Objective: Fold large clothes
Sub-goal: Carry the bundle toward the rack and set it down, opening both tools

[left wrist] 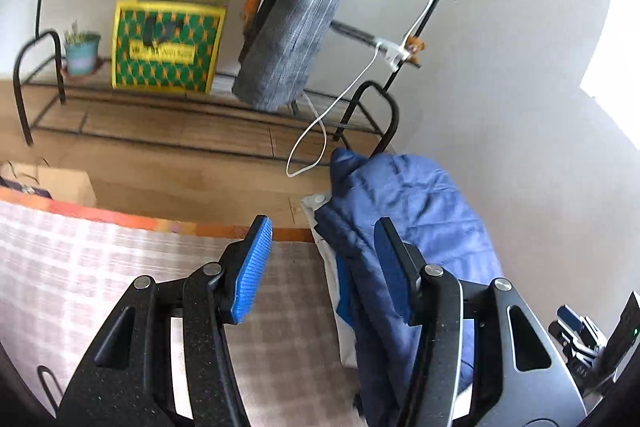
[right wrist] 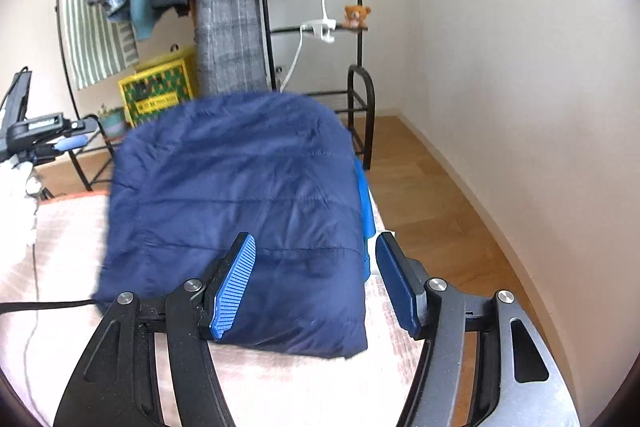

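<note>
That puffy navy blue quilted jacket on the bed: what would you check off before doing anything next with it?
1. Puffy navy blue quilted jacket folded into a compact bundle: ok.
2. Bundle fully on the pink-and-white checked bedspread: cannot tell; in the left wrist view its side lies near the bed's edge.
3. Right gripper open, fingers free of fabric: ok.
4. Left gripper open and holding nothing: ok.
5. White inner lining tucked away: not ok; a strip shows under the jacket.
6. Black cable clear of the jacket: cannot tell; it runs up to the bundle's edge.
</note>
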### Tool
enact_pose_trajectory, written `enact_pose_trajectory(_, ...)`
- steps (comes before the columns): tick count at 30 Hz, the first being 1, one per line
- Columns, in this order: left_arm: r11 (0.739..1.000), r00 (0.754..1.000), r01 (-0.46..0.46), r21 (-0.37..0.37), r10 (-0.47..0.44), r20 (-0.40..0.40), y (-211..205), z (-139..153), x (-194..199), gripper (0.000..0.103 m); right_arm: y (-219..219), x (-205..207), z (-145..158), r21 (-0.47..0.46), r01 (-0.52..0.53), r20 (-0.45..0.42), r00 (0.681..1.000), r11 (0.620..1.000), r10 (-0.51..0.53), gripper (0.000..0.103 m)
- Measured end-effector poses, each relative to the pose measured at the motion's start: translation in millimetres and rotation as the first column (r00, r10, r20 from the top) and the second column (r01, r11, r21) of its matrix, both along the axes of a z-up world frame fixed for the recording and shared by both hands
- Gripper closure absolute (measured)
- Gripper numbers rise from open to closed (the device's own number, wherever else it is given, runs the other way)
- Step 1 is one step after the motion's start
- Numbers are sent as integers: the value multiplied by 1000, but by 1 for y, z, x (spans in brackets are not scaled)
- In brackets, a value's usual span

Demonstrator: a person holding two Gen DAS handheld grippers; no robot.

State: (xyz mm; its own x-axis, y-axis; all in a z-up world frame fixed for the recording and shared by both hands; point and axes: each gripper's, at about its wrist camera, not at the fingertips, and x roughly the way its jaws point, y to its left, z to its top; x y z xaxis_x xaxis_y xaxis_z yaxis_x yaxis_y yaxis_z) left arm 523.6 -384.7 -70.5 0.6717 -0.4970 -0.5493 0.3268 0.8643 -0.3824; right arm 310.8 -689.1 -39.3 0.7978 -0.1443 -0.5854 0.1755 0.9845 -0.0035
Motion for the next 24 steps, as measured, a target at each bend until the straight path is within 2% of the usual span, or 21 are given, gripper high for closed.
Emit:
enact_pose_trajectory(6, 999, 996, 30, 25, -32, 88, 33, 76, -75, 48, 35, -51, 68, -3, -14, 83, 996, 1000, 14, 41)
enact_pose_trajectory(12, 996, 974, 66, 52, -75, 212, 70, 159, -173, 48, 81, -112, 137, -41, -17, 135, 991, 999, 23, 41)
enact_pose_trajectory(14, 995, 968, 82, 57, -93, 234, 82, 177, -204, 48, 93, -131, 158, -51, -18, 158, 987, 999, 26, 41)
enact_pose_trajectory(16, 992, 962, 109, 58, -120, 247, 93, 189, -232, 48, 107, -152, 177, -61, -7, 183, 983, 998, 18, 36)
enact_pose_trajectory(18, 988, 957, 142, 55, -152, 248, 103, 194, -261, 43, 119, -169, 190, -59, 5, 202, 979, 998, 7, 31)
enact_pose_trajectory(24, 967, 930, 238, 96, -255, 264, 122, 196, -342, 43, 164, -216, 210, -95, 29, 217, 976, 995, -8, 31)
